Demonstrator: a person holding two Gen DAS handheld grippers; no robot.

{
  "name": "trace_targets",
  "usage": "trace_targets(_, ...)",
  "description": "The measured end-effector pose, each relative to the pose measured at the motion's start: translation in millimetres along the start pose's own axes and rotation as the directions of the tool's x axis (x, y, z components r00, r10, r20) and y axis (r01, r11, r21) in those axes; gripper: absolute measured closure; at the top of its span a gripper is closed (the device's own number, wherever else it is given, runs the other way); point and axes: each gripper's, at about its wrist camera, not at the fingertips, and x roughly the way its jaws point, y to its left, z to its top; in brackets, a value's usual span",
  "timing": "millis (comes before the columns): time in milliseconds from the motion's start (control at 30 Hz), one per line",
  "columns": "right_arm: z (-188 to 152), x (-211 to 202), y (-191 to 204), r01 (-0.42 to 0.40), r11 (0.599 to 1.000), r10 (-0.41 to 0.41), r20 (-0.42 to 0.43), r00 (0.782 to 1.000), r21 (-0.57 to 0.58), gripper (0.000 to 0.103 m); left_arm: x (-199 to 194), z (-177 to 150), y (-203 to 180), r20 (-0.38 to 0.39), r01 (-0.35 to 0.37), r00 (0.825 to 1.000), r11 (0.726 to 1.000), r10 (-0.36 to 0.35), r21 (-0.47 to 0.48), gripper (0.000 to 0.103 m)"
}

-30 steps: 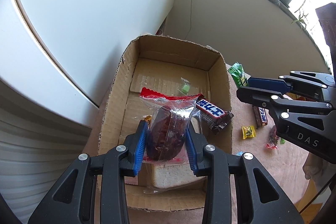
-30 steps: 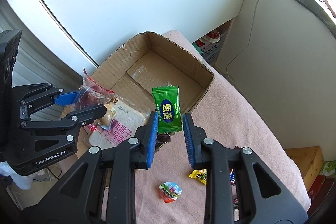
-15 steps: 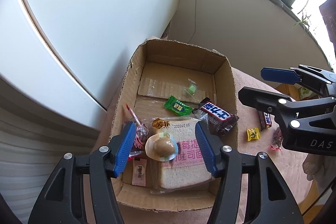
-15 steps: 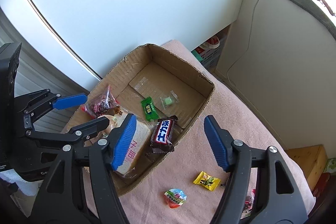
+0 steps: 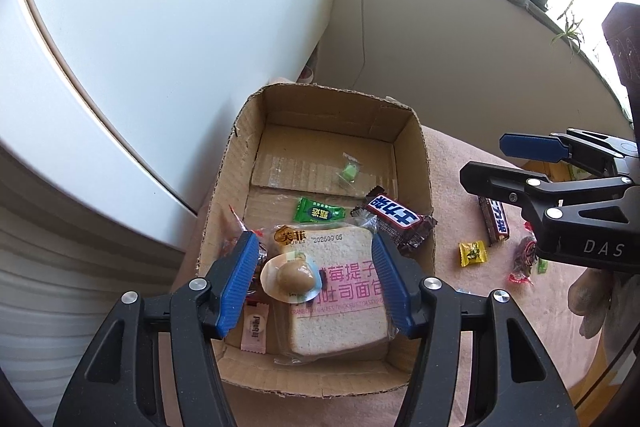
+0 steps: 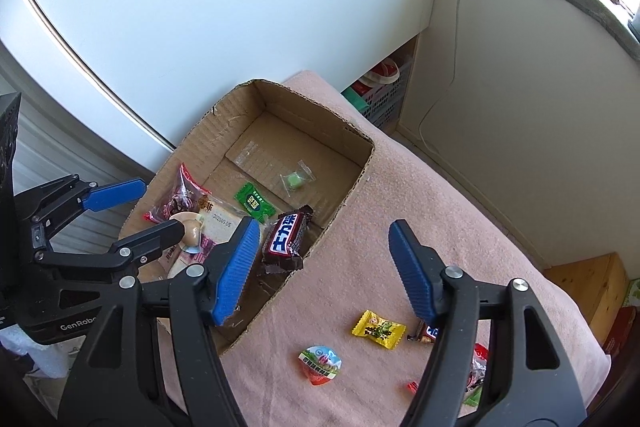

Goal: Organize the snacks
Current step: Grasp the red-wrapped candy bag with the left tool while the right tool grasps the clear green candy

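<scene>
Both snacks released since a second ago; left gripper (image 5: 314, 285) and right gripper (image 6: 326, 269) fingers spread, empty; green packet (image 6: 255, 203) now in box (image 6: 360, 171); yellow candy (image 6: 378, 329) beneath right fingers awaits.

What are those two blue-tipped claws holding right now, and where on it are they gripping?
Nothing. The left gripper and the right gripper are both open and empty; the snacks lie loose in the cardboard box or on the pink cloth.

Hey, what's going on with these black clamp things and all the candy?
A person is sorting snacks into a cardboard box with two hand-held grippers. Both the left gripper and the right gripper are open and empty right now. The box holds a bread slice, a chocolate bar and a green packet. A yellow candy and a jelly cup lie outside on the pink cloth.
</scene>
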Motion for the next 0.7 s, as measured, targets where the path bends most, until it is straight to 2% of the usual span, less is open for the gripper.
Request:
trace_targets(200,-10.5,-11.8,-12.4,-0.004,1.000,0.004,0.004,1.000,0.015,0.033,-3.9,-1.0,-18.0,0.007,0.010,1.000,0.999,-0.010,0.036,0.045)
trace_targets(300,-16.2,-19.7,-21.6,0.030,0.999,-0.030,0.013,0.999,0.020,0.033,-5.2,-1.6,-27.8,0.007,0.020,1.000,0.998,-0.020,0.056,0.045)
trace_targets(700,-54.2,-48.8,-78.6,0.079,0.990,-0.078,-0.014,0.997,0.119,0.033,-6.9,-17.0,-73.1,-0.026,0.080,0.997,0.988,-0.077,0.131,0.045)
